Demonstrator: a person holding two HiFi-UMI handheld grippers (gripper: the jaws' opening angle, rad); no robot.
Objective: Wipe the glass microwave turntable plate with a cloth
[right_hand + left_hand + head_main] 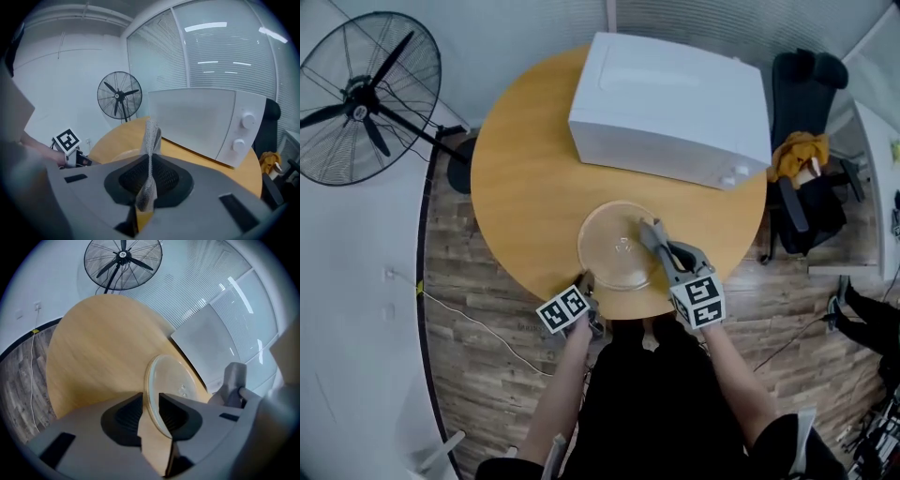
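Observation:
The glass turntable plate (614, 246) lies flat on the round wooden table (525, 187), close to its near edge. At the plate's near-left rim sits my left gripper (587, 285). In the left gripper view the plate (172, 379) has its rim between that gripper's (151, 414) pads, with a gap showing, so the jaws are open. My right gripper (652, 232) hovers over the plate's right side, shut on a grey cloth (151, 140). The cloth stands up in a thin fold between the right gripper's (149, 177) pads.
A white microwave (670, 108) fills the back of the table, door shut, knobs at its right. A standing fan (366, 98) is on the floor to the far left. A black chair with a yellow item (802, 150) stands at the right. Bare tabletop lies left of the plate.

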